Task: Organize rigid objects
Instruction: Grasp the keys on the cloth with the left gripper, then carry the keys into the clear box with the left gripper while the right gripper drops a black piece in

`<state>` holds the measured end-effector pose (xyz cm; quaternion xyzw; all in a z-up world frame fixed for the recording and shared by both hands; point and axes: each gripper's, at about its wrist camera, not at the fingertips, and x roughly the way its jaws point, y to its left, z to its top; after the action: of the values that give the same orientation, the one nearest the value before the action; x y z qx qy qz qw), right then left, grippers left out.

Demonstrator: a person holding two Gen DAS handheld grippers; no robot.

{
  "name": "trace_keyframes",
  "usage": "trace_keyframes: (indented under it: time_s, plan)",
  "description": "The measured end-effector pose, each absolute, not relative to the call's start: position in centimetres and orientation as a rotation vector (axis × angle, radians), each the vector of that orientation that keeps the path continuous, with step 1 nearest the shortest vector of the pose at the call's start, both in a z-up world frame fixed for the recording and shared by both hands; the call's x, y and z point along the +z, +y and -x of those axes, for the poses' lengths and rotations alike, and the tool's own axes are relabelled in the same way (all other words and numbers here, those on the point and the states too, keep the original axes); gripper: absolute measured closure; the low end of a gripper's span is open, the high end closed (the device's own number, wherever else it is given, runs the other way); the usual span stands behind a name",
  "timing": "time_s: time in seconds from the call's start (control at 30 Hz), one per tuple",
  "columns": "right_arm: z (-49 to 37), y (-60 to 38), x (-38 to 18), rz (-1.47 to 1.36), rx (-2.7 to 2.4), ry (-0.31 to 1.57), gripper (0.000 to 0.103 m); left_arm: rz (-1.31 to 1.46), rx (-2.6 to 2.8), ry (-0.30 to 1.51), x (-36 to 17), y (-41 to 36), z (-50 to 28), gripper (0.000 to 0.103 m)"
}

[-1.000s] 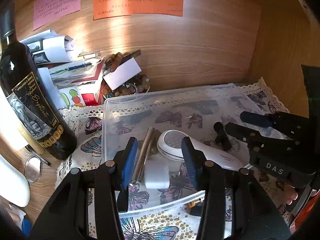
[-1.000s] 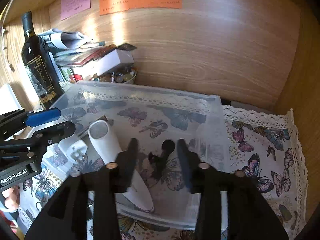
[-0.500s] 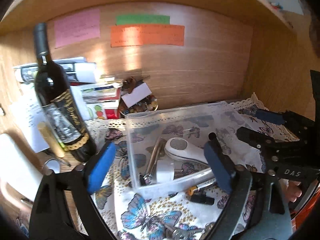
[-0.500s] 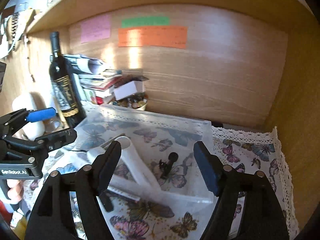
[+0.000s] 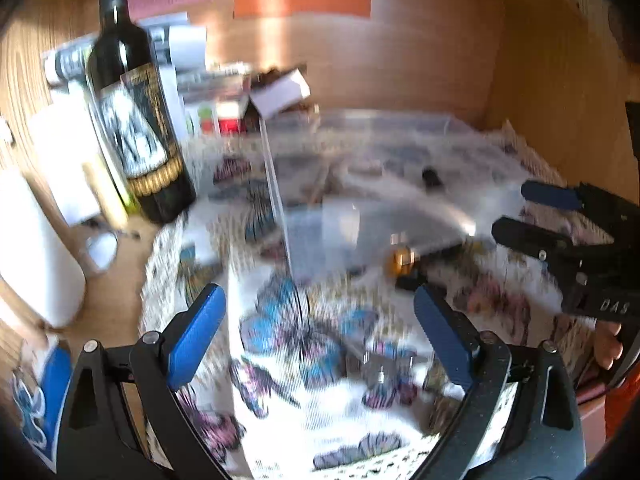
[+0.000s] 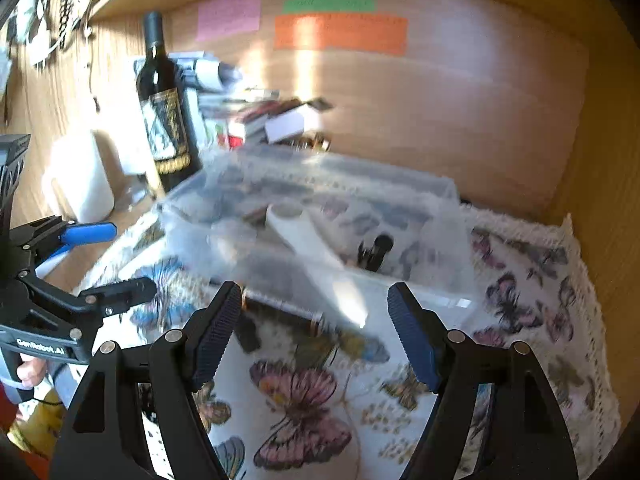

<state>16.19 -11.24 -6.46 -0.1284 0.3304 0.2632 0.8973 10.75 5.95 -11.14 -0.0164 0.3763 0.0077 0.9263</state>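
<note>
Sorting partly done — clear bin [image 6: 448, 196] holds several items; a pen-like item [image 6: 280, 308] waits outside; left gripper [image 5: 320, 336] and right gripper [image 6: 316, 332] gape wide, empty.

The right gripper [image 5: 516, 210], seen at the right of the left view, bears "DAS" in white, and the left gripper [image 6: 106, 258], at the left of the right view, bears "GenRobot.AI"; the far wall notes [image 6: 340, 32] and bottle label [image 6: 166, 126] are too blurred to read.
</note>
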Motion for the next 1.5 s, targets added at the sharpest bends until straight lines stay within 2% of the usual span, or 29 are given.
trace_keyframes:
  time_s: [0.13,0.2,0.37,0.47,0.53,0.6,0.63,0.87,1.0,1.17,1.2,1.5]
  plan:
    - [-15.8,-11.1,-8.0,0.283,0.556,0.734,0.031,0.046,-0.009,0.831,-13.3,5.7,-10.1,0.010]
    - [-15.7,-11.1,-8.6,0.295,0.561,0.757,0.031,0.037,-0.026,0.859,-14.2,5.3,-9.8,0.020]
    - [-15.5,-11.0,-9.2,0.305,0.576,0.783,0.033,0.010,-0.077,0.876,-14.9,4.1,-9.6,0.024]
    - [-15.5,-10.8,-9.3,0.311,0.582,0.791,0.035,-0.010,-0.101,0.881,-15.2,3.3,-9.8,0.034]
    - [-15.5,-10.6,-9.4,0.313,0.592,0.798,0.039,-0.022,-0.099,0.871,-15.2,3.1,-9.8,0.045]
    - [-15.6,-10.2,-9.5,0.312,0.606,0.809,0.042,-0.014,-0.112,0.868,-15.1,3.1,-9.8,0.062]
    - [-15.7,-10.0,-9.6,0.309,0.620,0.818,0.042,-0.010,-0.112,0.866,-15.1,3.2,-9.8,0.066]
    - [-16.5,-8.5,-10.4,0.328,0.665,0.864,0.050,0.038,-0.108,0.854,-15.0,4.1,-9.3,0.068]
    - [-17.1,-7.4,-11.0,0.336,0.693,0.907,0.064,0.075,-0.090,0.845,-14.8,5.2,-8.7,0.068]
    - [-18.1,-6.1,-12.1,0.363,0.687,0.942,0.075,0.089,-0.056,0.814,-14.4,6.3,-8.3,0.068]
    - [-18.0,-5.9,-12.1,0.368,0.685,0.938,0.082,0.089,-0.048,0.805,-14.2,6.5,-8.2,0.068]
    - [-16.1,-7.0,-10.7,0.352,0.672,0.870,0.087,0.099,-0.028,0.716,-11.2,7.5,-7.9,0.068]
